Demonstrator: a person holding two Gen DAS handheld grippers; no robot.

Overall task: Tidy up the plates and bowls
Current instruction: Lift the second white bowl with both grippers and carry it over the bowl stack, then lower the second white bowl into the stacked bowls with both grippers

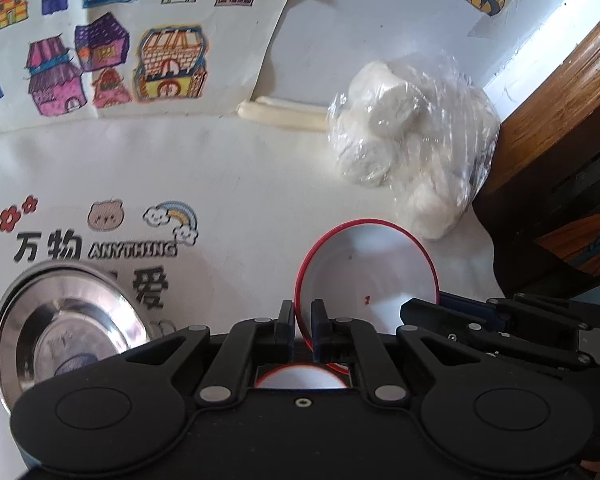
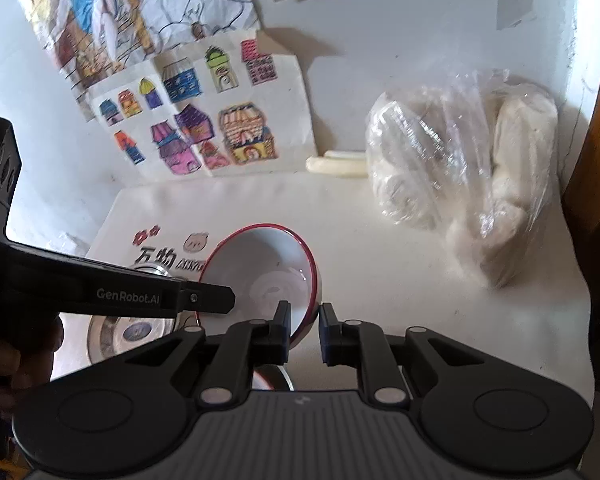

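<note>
Both grippers pinch the rim of a red-edged white bowl (image 1: 366,276), left gripper (image 1: 302,322) and right gripper (image 2: 304,326) opposite, above the table (image 1: 260,184); rigid, glazed, slippery, breakable.

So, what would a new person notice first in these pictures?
First, the white bowl with a red rim, gripped at its rim by both the left gripper and the right gripper above the table. Then the steel bowl at lower left, and the plastic bag of white buns at right.

Bowl (image 1: 368,276) white, red rim; steel plate (image 1: 68,328) silver; house drawing (image 1: 112,40) multicoloured.
</note>
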